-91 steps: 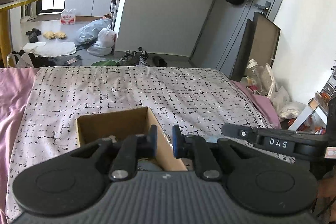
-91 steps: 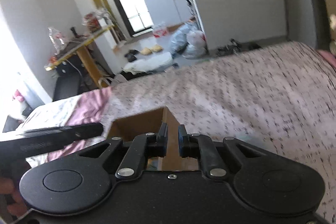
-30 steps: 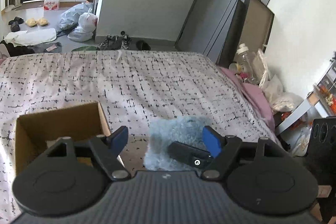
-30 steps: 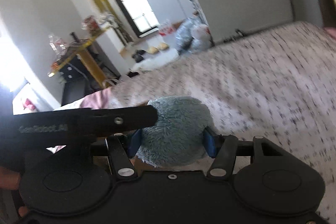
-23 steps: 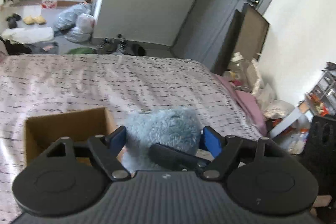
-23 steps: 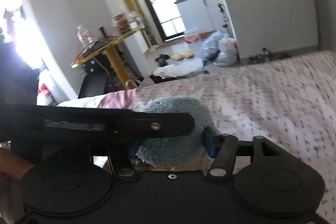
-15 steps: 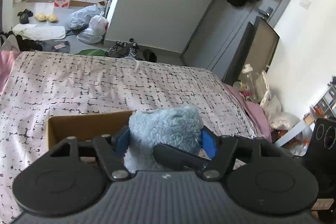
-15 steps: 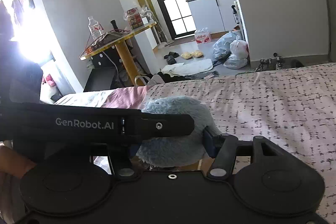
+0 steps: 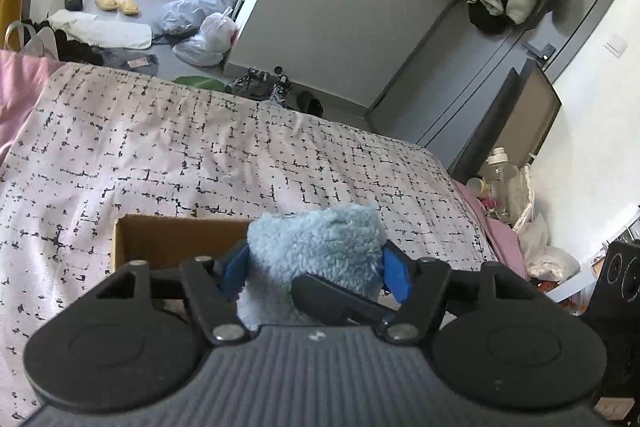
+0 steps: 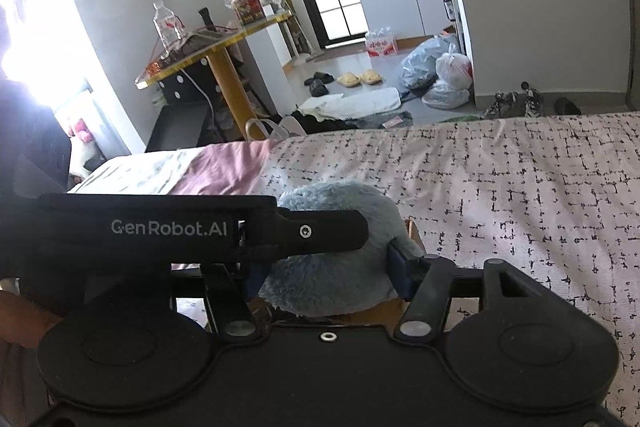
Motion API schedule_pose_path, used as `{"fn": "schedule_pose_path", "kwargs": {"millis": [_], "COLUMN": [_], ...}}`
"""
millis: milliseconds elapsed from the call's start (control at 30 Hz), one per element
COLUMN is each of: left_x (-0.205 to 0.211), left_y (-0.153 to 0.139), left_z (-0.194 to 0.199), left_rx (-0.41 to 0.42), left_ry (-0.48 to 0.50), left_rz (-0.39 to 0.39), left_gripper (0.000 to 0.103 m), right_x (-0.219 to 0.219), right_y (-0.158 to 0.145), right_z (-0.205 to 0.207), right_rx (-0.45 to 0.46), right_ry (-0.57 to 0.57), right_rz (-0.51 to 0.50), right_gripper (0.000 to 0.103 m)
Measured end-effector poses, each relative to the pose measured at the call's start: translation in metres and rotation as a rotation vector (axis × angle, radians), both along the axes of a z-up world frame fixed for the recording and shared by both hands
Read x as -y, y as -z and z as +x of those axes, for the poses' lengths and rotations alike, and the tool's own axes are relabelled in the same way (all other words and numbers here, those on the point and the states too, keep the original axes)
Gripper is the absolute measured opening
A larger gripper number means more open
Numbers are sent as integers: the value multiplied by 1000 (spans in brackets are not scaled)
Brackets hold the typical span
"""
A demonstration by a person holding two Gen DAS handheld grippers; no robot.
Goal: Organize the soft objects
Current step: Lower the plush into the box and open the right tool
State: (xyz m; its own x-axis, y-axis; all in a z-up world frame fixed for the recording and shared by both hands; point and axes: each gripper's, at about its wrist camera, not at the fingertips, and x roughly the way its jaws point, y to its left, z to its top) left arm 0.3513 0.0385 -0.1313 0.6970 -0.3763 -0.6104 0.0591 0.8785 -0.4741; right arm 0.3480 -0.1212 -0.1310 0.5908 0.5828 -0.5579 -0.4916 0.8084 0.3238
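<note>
A fluffy light-blue soft toy (image 9: 316,239) is held up between both grippers, over the open cardboard box (image 9: 172,239) on the bed. My left gripper (image 9: 316,273) presses it from both sides with its blue pads. My right gripper (image 10: 326,277) has the same toy (image 10: 340,197) between its pads, and its jaws are opening. Its right pad still touches the fur; its left pad is mostly hidden behind the left gripper's finger (image 10: 320,231). A corner of the box (image 10: 414,231) shows behind the toy. The box's inside is hidden.
The bed cover (image 9: 240,155), pale with black marks, stretches ahead, with a pink sheet (image 10: 224,171) at its left. A bottle and bags (image 9: 500,179) crowd the floor at the bed's right. Shoes and plastic bags (image 9: 204,27) lie beyond its far edge.
Both grippers have carried the blue toy leftward until it hangs over the box. The left pads, apart from the toy a second ago, now press on it.
</note>
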Motion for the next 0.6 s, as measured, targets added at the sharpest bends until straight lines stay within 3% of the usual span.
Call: {"fn": "schedule_pose_path", "kwargs": {"millis": [100,167,400,600], "left_x": [1,0,-3,-4], "left_y": [6,9,6,-13], "left_z": [4,5,-1,-19], "left_rx": [-8,-31,-69,-58], "left_ry": [8,-10,-35,-47], "left_rz": [-20,-38,-23,37], "left_gripper": [75,86,89,89], "right_x": [-1,1,12,25], "right_y": [3,4,-2,-11], "right_z": [4,4,-2,-13], "right_rx": [-38,-37,-54,-69], "right_ry": [29,22,40,65], "right_rz": [-29,-31,-23,-7], "right_gripper": [75,78,82,82]}}
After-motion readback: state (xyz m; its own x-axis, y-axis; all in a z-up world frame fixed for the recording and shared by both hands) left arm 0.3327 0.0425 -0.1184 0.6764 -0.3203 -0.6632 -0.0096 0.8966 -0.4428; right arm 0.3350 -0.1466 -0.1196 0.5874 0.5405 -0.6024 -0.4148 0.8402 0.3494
